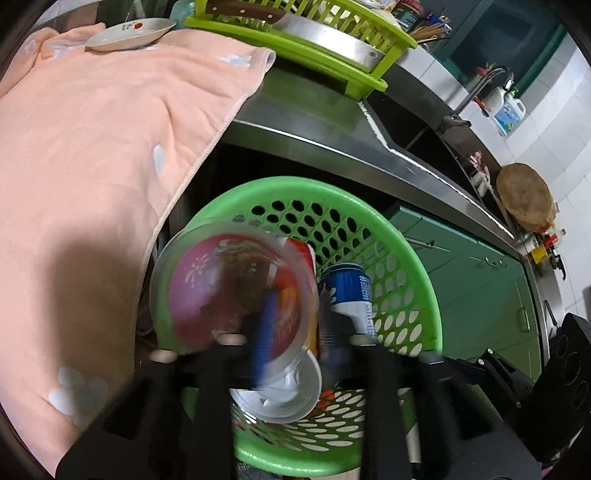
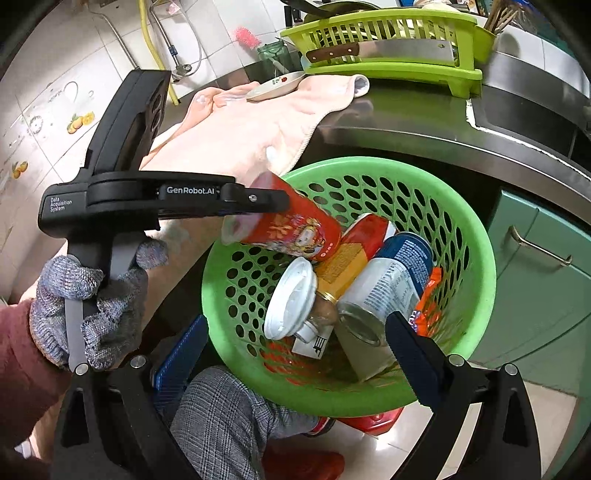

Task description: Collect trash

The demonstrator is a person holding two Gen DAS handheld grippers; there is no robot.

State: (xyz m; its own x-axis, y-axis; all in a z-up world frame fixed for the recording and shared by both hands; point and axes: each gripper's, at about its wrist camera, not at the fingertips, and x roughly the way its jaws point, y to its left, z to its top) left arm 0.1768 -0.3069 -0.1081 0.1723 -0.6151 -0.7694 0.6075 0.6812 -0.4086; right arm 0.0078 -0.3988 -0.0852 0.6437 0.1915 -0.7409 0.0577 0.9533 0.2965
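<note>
A red printed paper cup (image 2: 291, 225) hangs on its side over the green perforated basket (image 2: 476, 295). In the left wrist view the cup (image 1: 236, 291) is blurred, its open mouth facing me between my left gripper's (image 1: 291, 338) spread fingers; I cannot tell whether they still touch it. The basket (image 1: 424, 280) holds a blue and white can (image 2: 388, 291), a white lidded cup (image 2: 291, 299) and a red and yellow can (image 2: 354, 251). My right gripper (image 2: 291, 354) is open and empty above the basket's near rim.
The basket stands on the floor against a steel counter (image 2: 424, 122). A pink towel (image 1: 92, 147) with a small dish (image 1: 129, 33) drapes over the counter edge. A lime dish rack (image 2: 388, 48) with a cleaver sits behind. Green cabinets (image 2: 546, 288) are at the right. A knee is below the basket.
</note>
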